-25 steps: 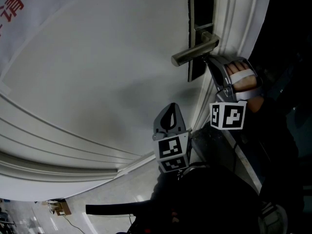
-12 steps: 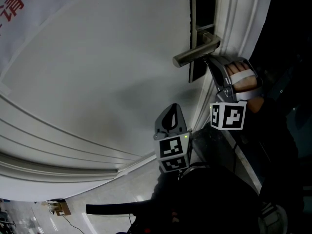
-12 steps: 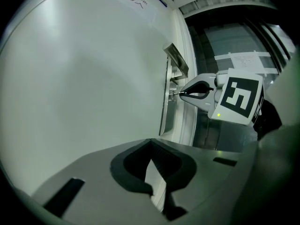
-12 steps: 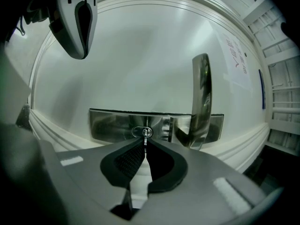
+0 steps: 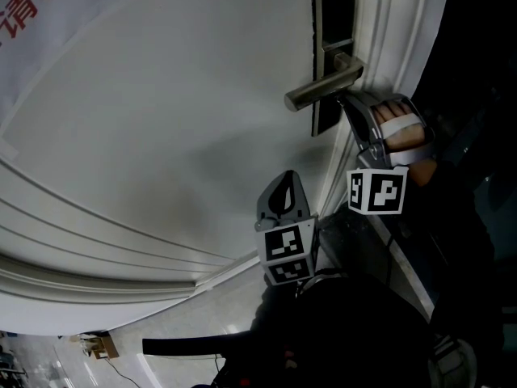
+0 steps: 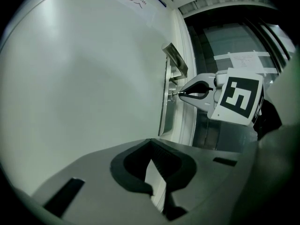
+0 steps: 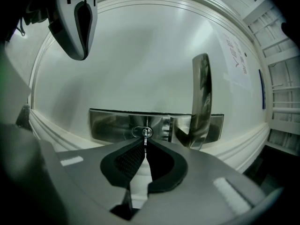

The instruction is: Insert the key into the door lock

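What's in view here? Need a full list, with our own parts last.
door: 1, white, fills most of the head view
door frame: 1, white moulding, right of the door
lock plate: 1, silver, at the door's edge
door handle: 1, brushed metal lever, on the plate
keyhole: 1, metal, on the plate beside the handle
key: 1, metal, tip at the keyhole
sign: 1, red characters, top left of the door
paper notice: 1, white, on the glass past the frame
left gripper: grey, shut, empty, off the lock
right gripper: grey, shut on the key
hand: 1, holding the right gripper
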Motion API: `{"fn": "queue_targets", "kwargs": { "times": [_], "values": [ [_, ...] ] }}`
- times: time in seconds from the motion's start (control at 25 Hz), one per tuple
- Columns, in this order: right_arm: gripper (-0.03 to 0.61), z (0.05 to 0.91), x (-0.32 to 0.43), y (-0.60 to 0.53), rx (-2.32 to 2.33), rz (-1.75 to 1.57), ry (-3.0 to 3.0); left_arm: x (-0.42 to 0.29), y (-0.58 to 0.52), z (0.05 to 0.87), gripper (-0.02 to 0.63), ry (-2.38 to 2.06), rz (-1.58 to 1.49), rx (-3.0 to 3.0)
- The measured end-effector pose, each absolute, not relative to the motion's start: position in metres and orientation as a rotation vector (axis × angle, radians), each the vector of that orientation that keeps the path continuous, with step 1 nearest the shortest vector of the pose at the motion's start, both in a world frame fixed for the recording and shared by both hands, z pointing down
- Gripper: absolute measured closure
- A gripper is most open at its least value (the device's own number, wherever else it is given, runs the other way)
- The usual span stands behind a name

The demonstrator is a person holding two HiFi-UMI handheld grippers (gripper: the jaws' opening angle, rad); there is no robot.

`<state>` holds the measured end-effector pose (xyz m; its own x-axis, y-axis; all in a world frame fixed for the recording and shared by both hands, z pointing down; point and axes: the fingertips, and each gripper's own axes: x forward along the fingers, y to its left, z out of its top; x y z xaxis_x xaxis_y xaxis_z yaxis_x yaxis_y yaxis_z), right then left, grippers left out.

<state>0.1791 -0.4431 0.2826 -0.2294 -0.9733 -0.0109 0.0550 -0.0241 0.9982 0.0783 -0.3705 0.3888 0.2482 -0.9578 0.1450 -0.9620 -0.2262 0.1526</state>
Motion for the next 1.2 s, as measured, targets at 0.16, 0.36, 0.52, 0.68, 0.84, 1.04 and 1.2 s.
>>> {"fn": "queue_targets", "kwargs": {
  "times": [0.16,0.36,0.52,0.68,0.84,1.04,1.2],
  "values": [
    [0.566,0.2827,0.1792,-0.4433,1.061,-1.416,-1.324,0.078,-0.3705,0.3886,0.612,-1.807,0.03,2.307],
    [0.566,0.2828,0.1792,-0.4432,1.058,-1.416,-1.323,0.0785,-0.3703,0.3892,0.612,-1.804,0.029,2.306],
    [0.566,0.2827,0.179,-0.4434,1.057,-1.417,-1.323,0.079,-0.3704,0.3894,0.612,-1.802,0.028,2.308],
    [0.566,0.2827,0.1791,-0.4436,1.059,-1.417,-1.322,0.0786,-0.3705,0.3898,0.612,-1.803,0.024,2.304],
    [0.566,0.2826,0.1791,-0.4443,1.061,-1.414,-1.321,0.0795,-0.3702,0.3898,0.612,-1.8,0.024,2.306],
    [0.566,0.2826,0.1791,-0.4443,1.061,-1.413,-1.32,0.0784,-0.3703,0.3898,0.612,-1.801,0.028,2.307],
    [0.566,0.2828,0.1789,-0.4445,1.06,-1.414,-1.32,0.0786,-0.371,0.3902,0.612,-1.799,0.033,2.312]
  ]
}}
